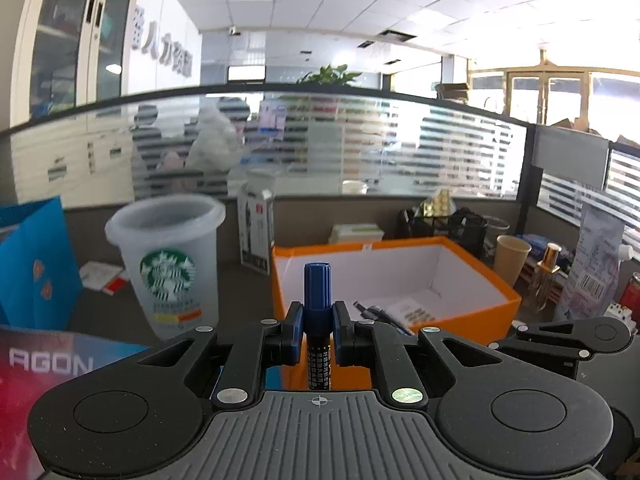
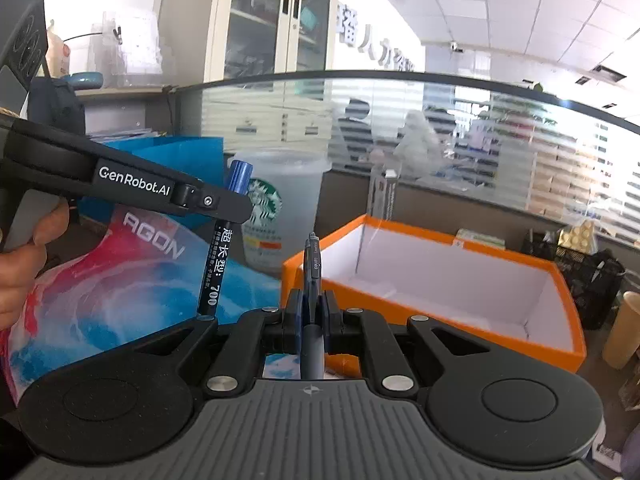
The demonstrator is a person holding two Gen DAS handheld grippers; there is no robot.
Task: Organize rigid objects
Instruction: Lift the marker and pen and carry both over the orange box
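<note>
Office desk, cluttered. Left tongs (image 1: 316,330) clamp a blue-capped marker (image 1: 317,288) upright; right tongs (image 2: 311,322) clamp a pen (image 2: 311,268). Carry step, probably; Starbucks cup (image 1: 170,256) ahead-left, orange box (image 1: 400,276) just ahead: lower, then release.

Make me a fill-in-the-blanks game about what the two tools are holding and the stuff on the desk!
1. The left tool is shut on a marker with a ____ cap.
2. The right tool is shut on a dark ____.
3. The open box is ____ outside and white inside.
4. The clear plastic cup with the green logo stands ____.

Missing words: blue; pen; orange; upright
</note>
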